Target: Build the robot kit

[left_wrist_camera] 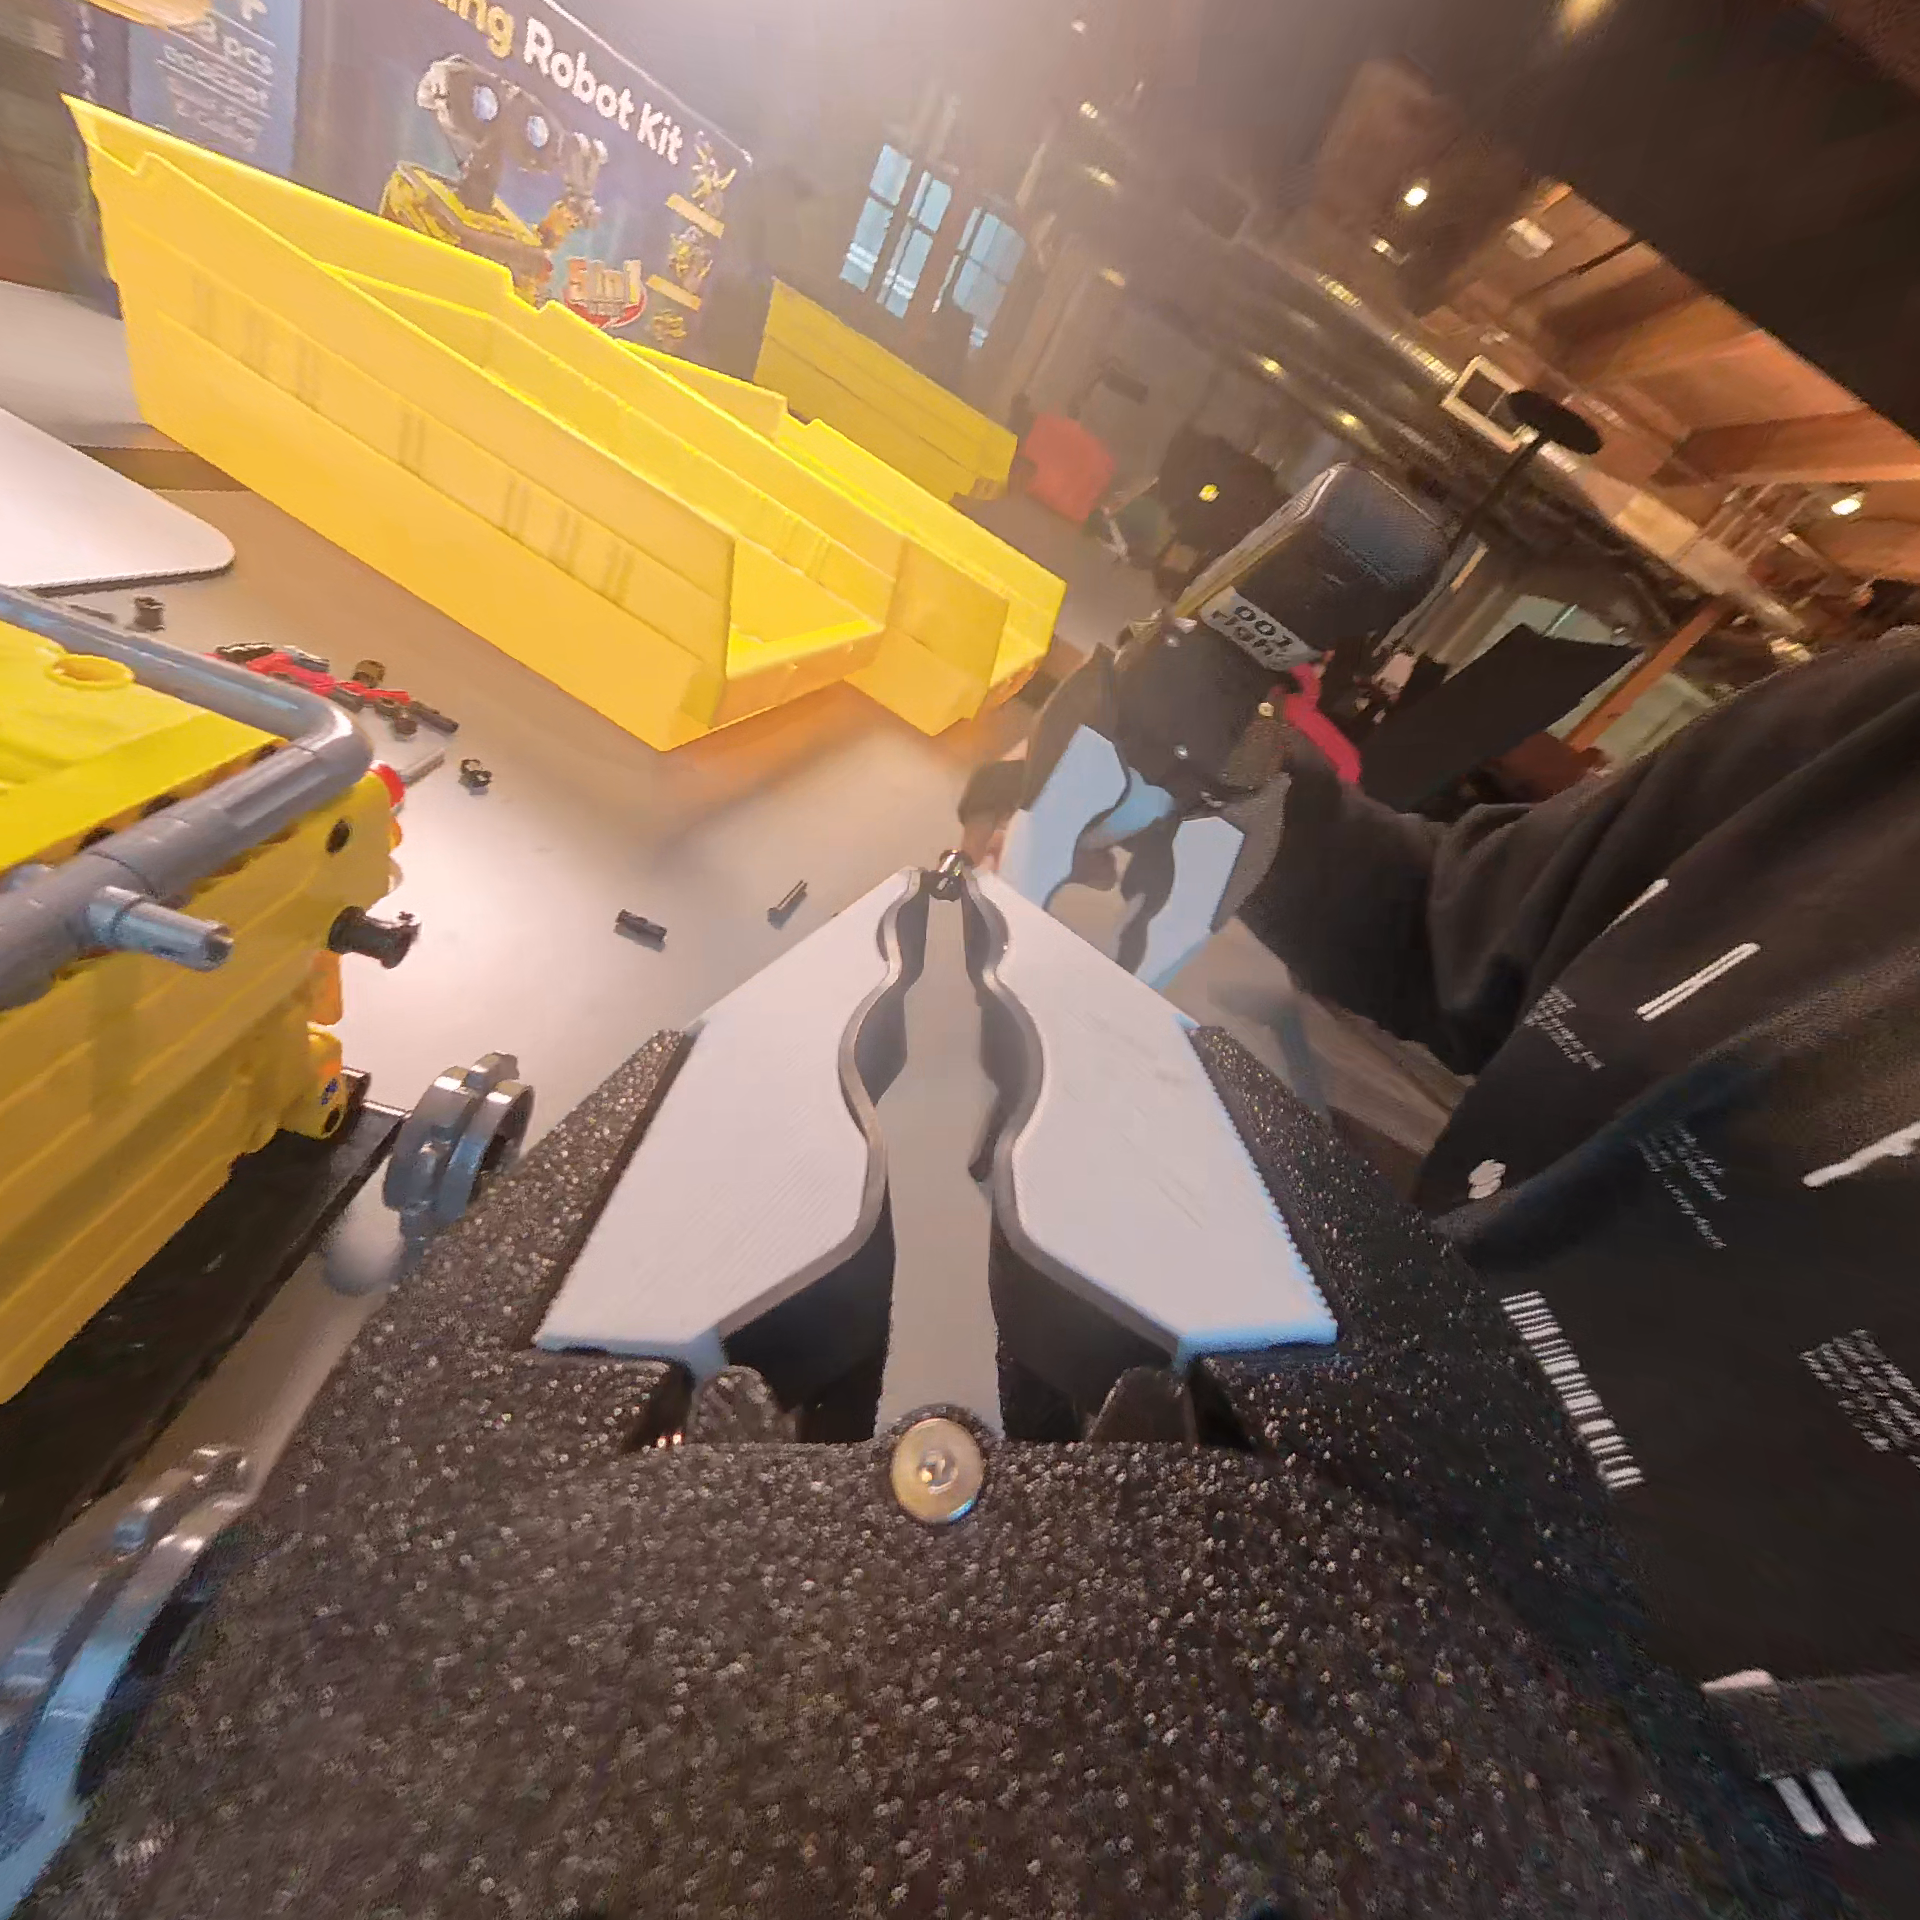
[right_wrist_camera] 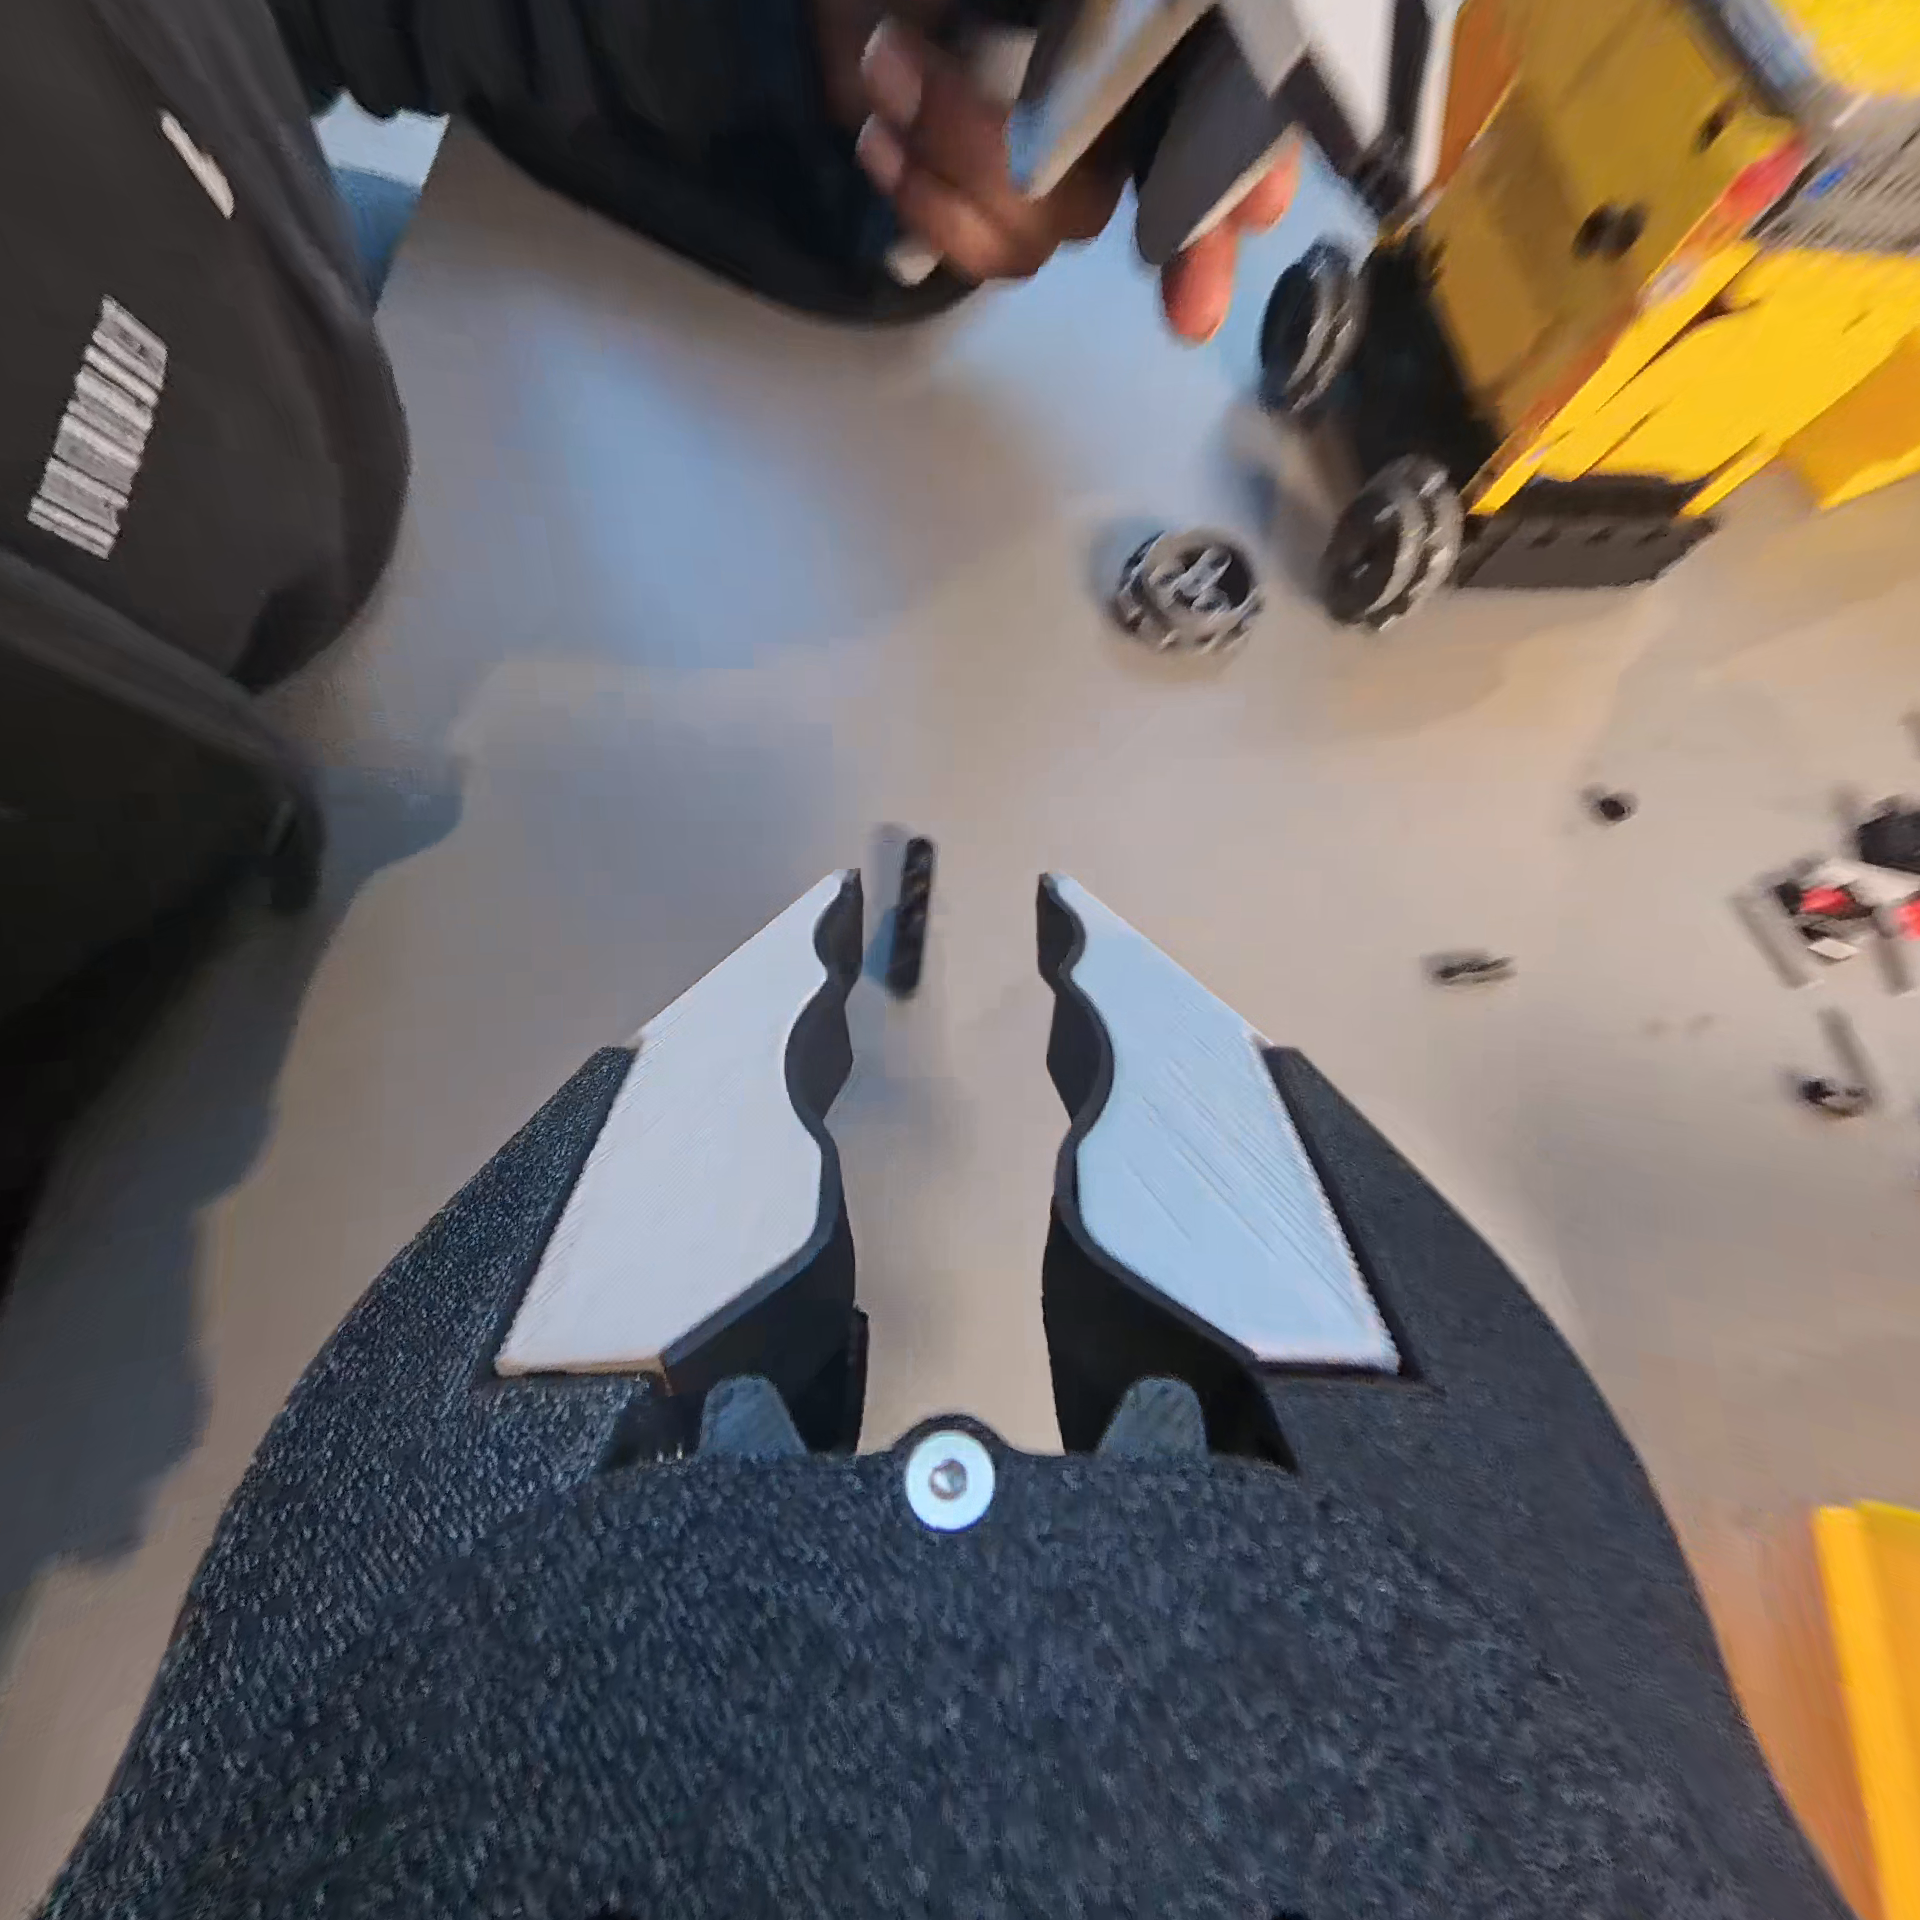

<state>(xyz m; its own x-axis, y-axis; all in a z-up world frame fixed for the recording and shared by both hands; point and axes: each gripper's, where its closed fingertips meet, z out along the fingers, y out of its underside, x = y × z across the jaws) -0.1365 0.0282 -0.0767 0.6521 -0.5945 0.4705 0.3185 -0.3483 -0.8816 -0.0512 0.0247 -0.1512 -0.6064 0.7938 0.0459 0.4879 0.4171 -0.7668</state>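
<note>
Left gripper (left_wrist_camera: 948,871) pinching a tiny dark pin (left_wrist_camera: 949,860) at its nearly closed tips, beside yellow brick vehicle (left_wrist_camera: 156,935). Right gripper (right_wrist_camera: 948,881) gaping wide (holding nothing), hovering over a black beam piece (right_wrist_camera: 910,914) lying on grey table (right_wrist_camera: 675,582).

Yellow bins (left_wrist_camera: 582,488) set side by side on a grey table (left_wrist_camera: 540,862), a printed kit box (left_wrist_camera: 540,156) stood behind them, small black pins (left_wrist_camera: 639,925) scattered nearby, a loose wheel (right_wrist_camera: 1184,587) laid beside a yellow model (right_wrist_camera: 1621,312)
</note>
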